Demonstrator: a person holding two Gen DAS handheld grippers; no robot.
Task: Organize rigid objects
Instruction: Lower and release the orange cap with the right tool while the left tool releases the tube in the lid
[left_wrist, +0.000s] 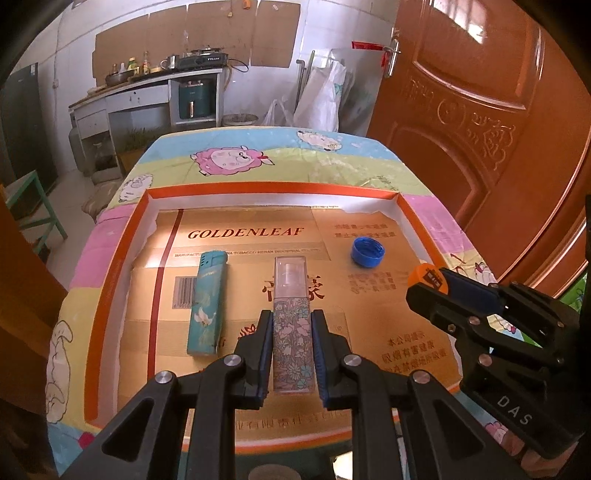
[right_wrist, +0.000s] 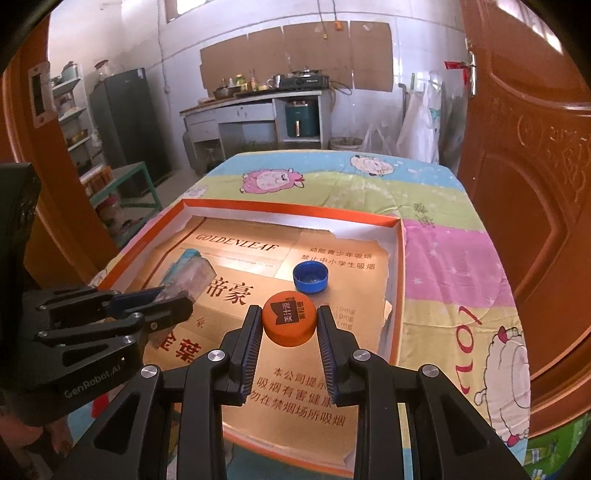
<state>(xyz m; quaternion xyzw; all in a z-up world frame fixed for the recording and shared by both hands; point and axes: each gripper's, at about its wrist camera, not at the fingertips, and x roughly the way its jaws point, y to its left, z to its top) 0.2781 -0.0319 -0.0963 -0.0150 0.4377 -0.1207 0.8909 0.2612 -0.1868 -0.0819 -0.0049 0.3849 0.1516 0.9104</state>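
Observation:
My left gripper (left_wrist: 292, 321) is shut on a floral-patterned spray bottle (left_wrist: 291, 325) with a clear cap, held over the orange-rimmed cardboard tray (left_wrist: 127, 236). A teal lighter (left_wrist: 207, 302) lies in the tray just left of the bottle. A blue bottle cap (left_wrist: 366, 252) rests open side up toward the tray's far right. My right gripper (right_wrist: 289, 325) is shut on an orange bottle cap (right_wrist: 289, 323), which hangs above the tray near the blue cap (right_wrist: 310, 277). In the left wrist view the right gripper (left_wrist: 430, 282) shows at the right with the orange cap (left_wrist: 426, 276) at its tip.
The tray sits on a table covered with a sheep-print cloth (left_wrist: 236, 158). A brown door (left_wrist: 480, 110) stands close on the right. Behind the table are a counter with a stove and bottles (right_wrist: 266, 88), white bags (right_wrist: 421, 122), a dark fridge (right_wrist: 125, 122) and a green stool (right_wrist: 122, 184).

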